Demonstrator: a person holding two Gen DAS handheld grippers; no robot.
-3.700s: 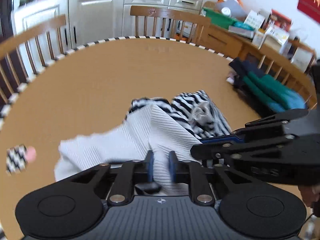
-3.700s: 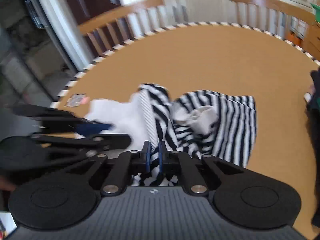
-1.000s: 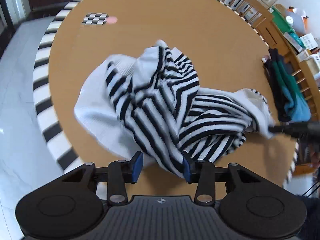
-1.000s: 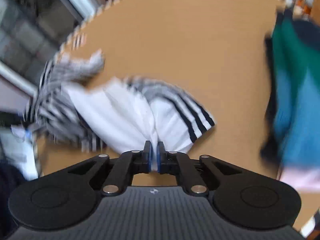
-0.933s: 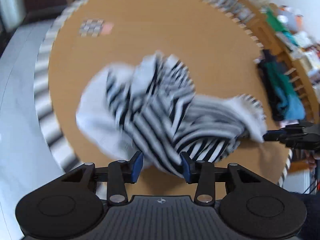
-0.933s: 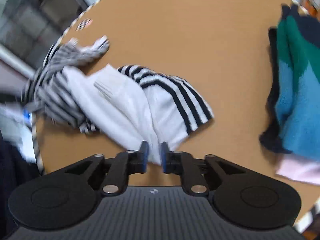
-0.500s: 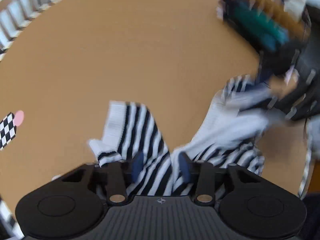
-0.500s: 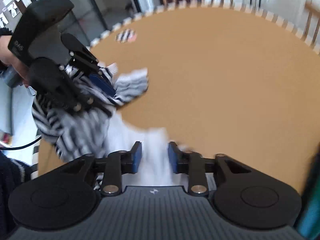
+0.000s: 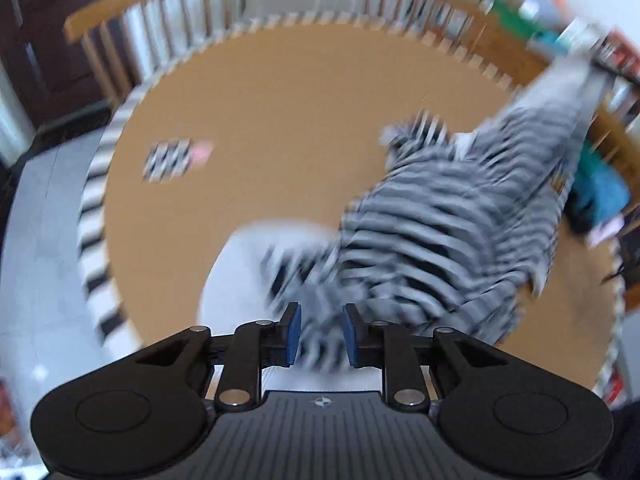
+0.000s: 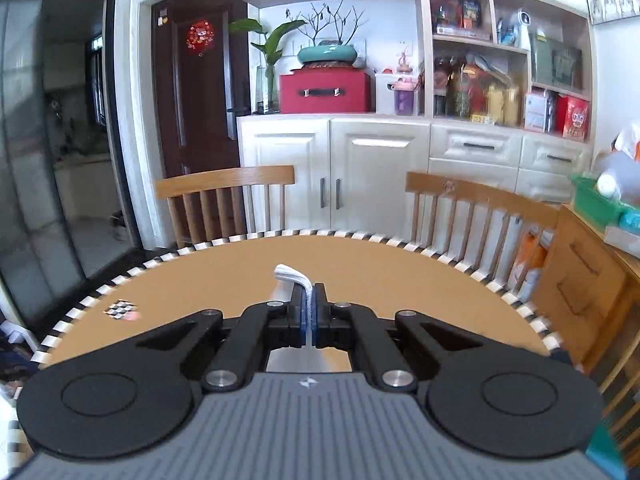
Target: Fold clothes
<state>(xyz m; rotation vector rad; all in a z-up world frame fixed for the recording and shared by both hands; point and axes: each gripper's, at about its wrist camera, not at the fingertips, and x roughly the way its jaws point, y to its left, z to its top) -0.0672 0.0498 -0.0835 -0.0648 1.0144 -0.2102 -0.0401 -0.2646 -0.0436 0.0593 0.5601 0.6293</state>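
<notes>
2 chairs [image 10: 224, 184] behind tbl [image 10: 400, 272]

Two wooden chairs [image 10: 224, 196] stand behind the round surface [image 10: 400, 280]; a checkered card [image 10: 122, 310], seemingly flat, lies on it.

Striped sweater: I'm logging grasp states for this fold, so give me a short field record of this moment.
garment: striped sweater, black and white, blurred, stretched up from the table toward the upper right
left gripper: jaws apart, cloth between them, not clamped
right gripper: shut on a white edge of the sweater
other clothes: teal pile at the table's right edge
marker: checkered card on the table
</notes>
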